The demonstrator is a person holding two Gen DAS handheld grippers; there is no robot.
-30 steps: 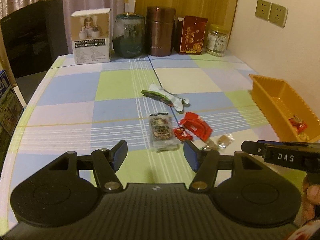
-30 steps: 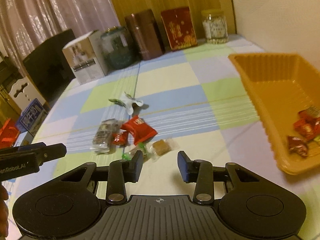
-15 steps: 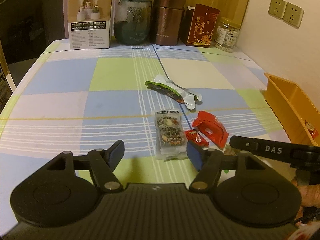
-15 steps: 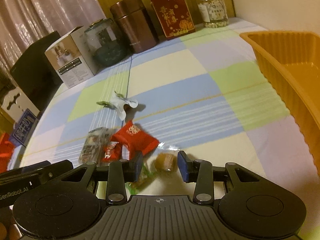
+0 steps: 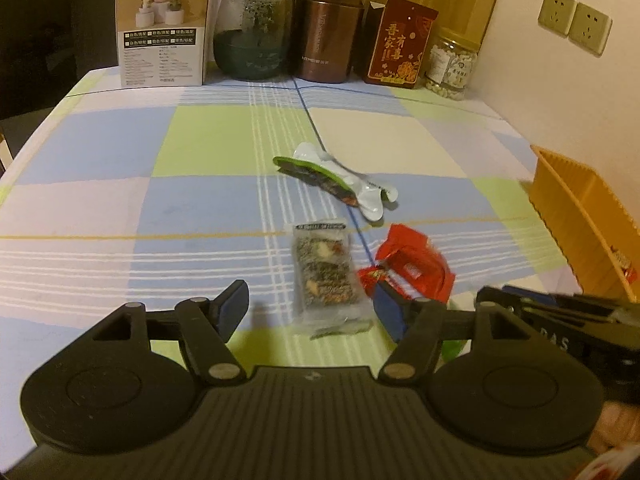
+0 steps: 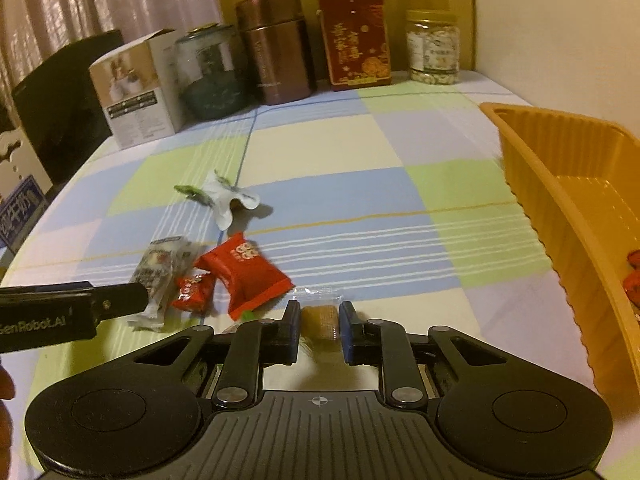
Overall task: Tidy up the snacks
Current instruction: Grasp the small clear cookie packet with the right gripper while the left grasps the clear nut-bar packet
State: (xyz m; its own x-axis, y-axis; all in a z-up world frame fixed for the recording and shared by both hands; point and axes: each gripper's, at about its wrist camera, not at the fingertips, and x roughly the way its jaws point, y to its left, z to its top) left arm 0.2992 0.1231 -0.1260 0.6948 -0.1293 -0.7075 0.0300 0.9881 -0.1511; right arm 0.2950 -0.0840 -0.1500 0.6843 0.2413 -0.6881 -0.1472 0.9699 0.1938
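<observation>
Since a second ago both of my grippers have dropped closer to the snack cluster, and the right gripper (image 6: 320, 330) has narrowed from a loose gap to a clamp on the tan candy (image 6: 319, 320) in its clear wrapper. Its blue pads press the candy from both sides, low over the checked tablecloth (image 6: 360, 184).

My left gripper (image 5: 312, 310) stands at a middling width, with nothing clamped. The near end of the clear grain bar (image 5: 326, 276) lies between its fingers, apart from both. Its right finger (image 5: 390, 312) overlaps the edge of the small red candy (image 5: 372, 274).

Just beyond that lies the large red packet (image 5: 416, 264), touching the small red candy. A scrap of green wrapper (image 6: 248, 314) peeks out under the packet's near edge.

Farther out, alone, lies the green-and-white pouch (image 5: 340, 178).

The orange tray (image 6: 568, 184) sits at the right table edge, with red-wrapped pieces (image 6: 632, 284) in its near end.

Along the far edge stand a white box (image 5: 164, 24), glass jar (image 5: 252, 28), brown canister (image 5: 328, 24), red box (image 5: 400, 40) and a clear nut jar (image 5: 450, 66).
</observation>
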